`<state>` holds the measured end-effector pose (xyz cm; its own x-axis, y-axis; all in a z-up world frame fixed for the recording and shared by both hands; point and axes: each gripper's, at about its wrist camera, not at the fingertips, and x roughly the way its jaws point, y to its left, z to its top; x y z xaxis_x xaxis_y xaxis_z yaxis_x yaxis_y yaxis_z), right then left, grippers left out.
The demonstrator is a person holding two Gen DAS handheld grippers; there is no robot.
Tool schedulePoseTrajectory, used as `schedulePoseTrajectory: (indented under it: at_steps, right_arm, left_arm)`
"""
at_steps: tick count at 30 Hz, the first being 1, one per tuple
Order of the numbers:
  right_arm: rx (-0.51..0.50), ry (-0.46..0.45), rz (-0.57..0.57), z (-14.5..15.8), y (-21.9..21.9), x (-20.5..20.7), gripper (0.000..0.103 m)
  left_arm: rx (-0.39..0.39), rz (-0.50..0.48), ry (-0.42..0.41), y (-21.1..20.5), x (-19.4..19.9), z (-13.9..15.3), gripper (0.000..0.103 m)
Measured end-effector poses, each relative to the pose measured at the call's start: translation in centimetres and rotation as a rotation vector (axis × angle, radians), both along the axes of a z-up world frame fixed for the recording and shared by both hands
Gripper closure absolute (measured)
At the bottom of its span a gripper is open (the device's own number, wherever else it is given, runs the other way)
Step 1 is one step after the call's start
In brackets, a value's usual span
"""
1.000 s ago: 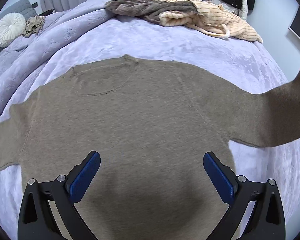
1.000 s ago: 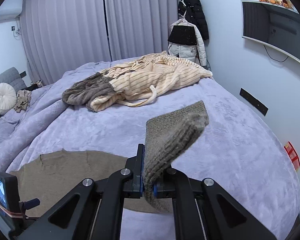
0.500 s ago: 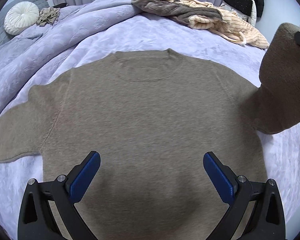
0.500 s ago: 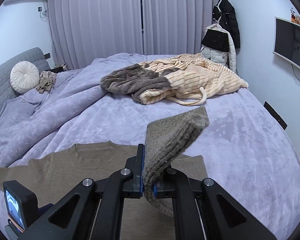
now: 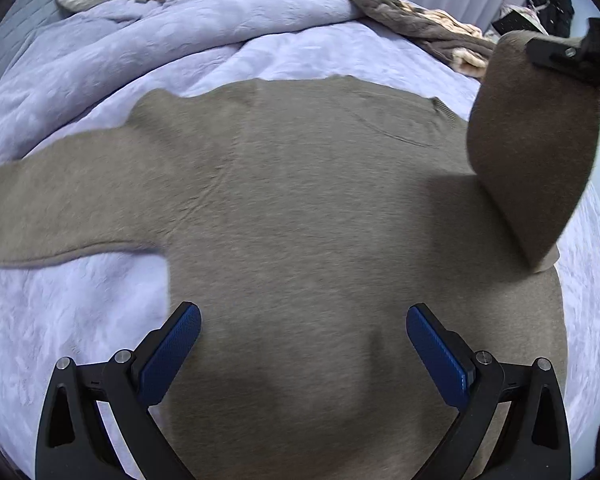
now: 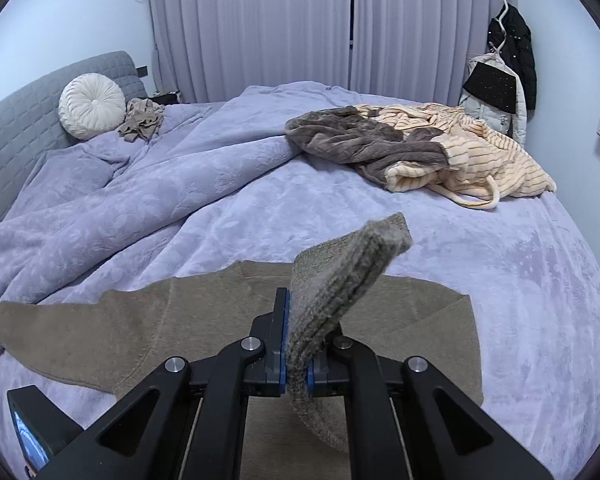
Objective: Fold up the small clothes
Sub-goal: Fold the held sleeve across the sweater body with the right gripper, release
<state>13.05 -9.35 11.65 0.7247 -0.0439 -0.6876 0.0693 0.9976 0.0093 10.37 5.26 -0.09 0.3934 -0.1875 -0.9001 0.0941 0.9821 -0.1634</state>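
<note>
1. Sweater [image 5: 320, 208], brown knit, is lying spread flat on the lilac bedspread [image 5: 260, 52], neckline pointing toward the far side of the bed.
2. One sleeve [image 5: 52, 212] is stretching out flat to the left in the left wrist view, resting on the bedspread.
3. Other sleeve [image 6: 332, 292] is being lifted off the bed; its cuff end is sticking up and forward past the pads in the right wrist view.
4. Right gripper [image 6: 296, 368] is clamping that sleeve, jaws closed tight on the knit with the blue pads pressing from both sides.
5. In the left wrist view the raised sleeve [image 5: 532, 152] is hanging over the right shoulder of the sweater, casting a shadow on the body, with the right gripper's black frame touching its top.
6. Left gripper [image 5: 300, 352] is hovering over the lower body of the sweater, jaws standing wide apart, nothing between them; whether the tips are touching the fabric I cannot tell.
7. Pile of clothes [image 6: 420, 148], grey fleece and cream striped, is lying on the far right part of the bed, well apart from the sweater.
8. Round white cushion [image 6: 92, 106] is leaning at the grey headboard [image 6: 28, 120], a small crumpled tan garment [image 6: 142, 120] just beside it.
9. Jackets [image 6: 508, 68] are hanging on the wall right of the curtains [image 6: 280, 24].
</note>
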Motion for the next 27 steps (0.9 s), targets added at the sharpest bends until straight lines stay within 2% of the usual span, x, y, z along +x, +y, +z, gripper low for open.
schedulePoseTrajectory:
  at_steps: [6, 11, 14, 17, 18, 20, 21, 22, 24, 27]
  right_arm:
    - [-0.049, 0.092, 0.065, -4.3, 4.9, 1.9, 0.096]
    - [-0.093, 0.181, 0.100, -8.2, 7.1, 3.3, 0.096]
    - [-0.098, 0.227, 0.138, -9.7, 8.2, 3.4, 0.096]
    - [-0.050, 0.262, 0.209, -10.1, 9.0, 3.3, 0.091]
    - [-0.025, 0.276, 0.243, -10.1, 9.3, 3.1, 0.087]
    - [0.036, 0.293, 0.308, -9.7, 9.7, 2.9, 0.067]
    - [0.040, 0.282, 0.323, -9.3, 9.9, 2.7, 0.050]
    - [0.038, 0.257, 0.342, -8.5, 9.8, 2.2, 0.040]
    - [0.021, 0.207, 0.352, -7.0, 9.2, 1.1, 0.038]
    - [-0.007, 0.173, 0.285, -5.5, 5.3, 0.3, 0.036]
  left_arm:
    - [-0.036, 0.069, 0.009, 3.6, -0.6, -0.3, 0.000]
    - [-0.040, 0.102, 0.025, 5.3, -1.3, -0.9, 0.000]
    - [-0.035, 0.112, 0.029, 6.1, -2.1, -1.3, 0.000]
    - [-0.042, 0.132, 0.033, 7.2, -2.8, -1.3, 0.000]
    - [-0.041, 0.138, 0.033, 7.5, -3.1, -1.3, 0.000]
    - [-0.043, 0.153, 0.036, 8.0, -3.4, -1.1, 0.000]
    - [-0.048, 0.156, 0.038, 8.1, -3.4, -1.0, 0.000]
    - [-0.050, 0.157, 0.036, 8.1, -3.6, -0.8, 0.000]
    - [-0.055, 0.159, 0.028, 7.8, -3.5, -0.3, 0.000]
    - [-0.077, 0.126, 0.018, 6.2, -2.5, 0.6, 0.000]
